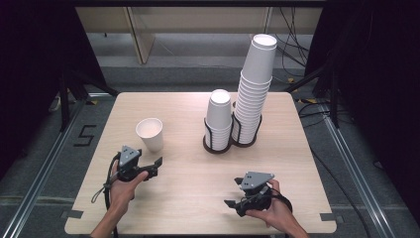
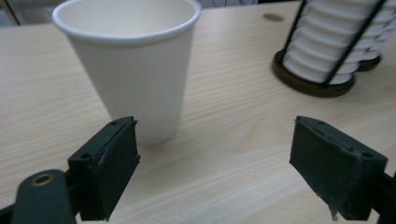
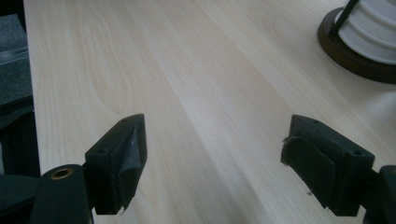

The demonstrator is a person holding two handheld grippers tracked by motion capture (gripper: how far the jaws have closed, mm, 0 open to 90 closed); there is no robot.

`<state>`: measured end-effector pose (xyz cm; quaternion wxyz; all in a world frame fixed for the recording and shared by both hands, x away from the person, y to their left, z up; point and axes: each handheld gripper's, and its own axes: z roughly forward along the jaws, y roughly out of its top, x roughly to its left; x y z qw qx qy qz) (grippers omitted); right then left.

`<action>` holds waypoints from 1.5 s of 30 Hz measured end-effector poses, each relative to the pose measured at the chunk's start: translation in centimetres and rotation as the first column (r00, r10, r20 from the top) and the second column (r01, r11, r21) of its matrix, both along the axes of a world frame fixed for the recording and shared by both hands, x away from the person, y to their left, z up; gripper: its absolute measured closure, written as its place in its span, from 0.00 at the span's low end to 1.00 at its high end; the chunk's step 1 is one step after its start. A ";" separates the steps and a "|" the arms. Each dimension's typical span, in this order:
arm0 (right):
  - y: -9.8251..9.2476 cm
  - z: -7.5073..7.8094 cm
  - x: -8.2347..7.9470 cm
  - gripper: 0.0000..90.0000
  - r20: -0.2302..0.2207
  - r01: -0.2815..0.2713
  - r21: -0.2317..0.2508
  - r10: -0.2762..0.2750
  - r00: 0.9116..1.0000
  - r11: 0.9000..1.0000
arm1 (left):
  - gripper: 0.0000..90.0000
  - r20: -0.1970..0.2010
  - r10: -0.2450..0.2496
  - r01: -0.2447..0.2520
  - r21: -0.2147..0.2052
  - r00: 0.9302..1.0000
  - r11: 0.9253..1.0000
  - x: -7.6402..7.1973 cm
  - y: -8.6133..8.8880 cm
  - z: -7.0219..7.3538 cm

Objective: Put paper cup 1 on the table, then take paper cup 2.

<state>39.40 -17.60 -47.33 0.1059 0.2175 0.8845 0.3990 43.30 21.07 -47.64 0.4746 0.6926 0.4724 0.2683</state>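
Single cup (image 1: pixel 150 133) near table's left edge: white paper, matt, smooth wall, rolled rim. Stacked cups (image 1: pixel 253 89) toward far edge: same white paper, ribbed by stacked rims. Holder (image 2: pixel 312 79): dark, matt base, thin black wire uprights. Table (image 1: pixel 188 168): pale wood-grain top, smooth, faint sheen. Left gripper (image 1: pixel 157 163) and right gripper (image 1: pixel 236 192): black matt plastic; pads (image 3: pixel 133 149) dark, rubbery, frayed edges; brass-coloured eyelet (image 2: pixel 43 179); grey plates on top.
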 end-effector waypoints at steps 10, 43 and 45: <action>-0.7 0.0 0.2 0.24 0.007 0.045 0.017 -0.045 0.999 0.999 | 0.16 0.036 -0.086 0.086 0.007 0.996 0.996 -3.7 -1.6 0.0; -2.7 1.3 1.3 0.24 0.009 0.185 0.126 -0.188 0.982 0.975 | 0.16 0.024 -0.218 0.217 0.033 0.976 0.976 -9.7 -4.2 -1.1; -3.0 2.1 1.5 0.24 0.030 0.209 0.136 -0.215 0.976 0.968 | 0.16 0.030 -0.226 0.225 0.022 0.974 0.974 -9.6 -4.1 -1.1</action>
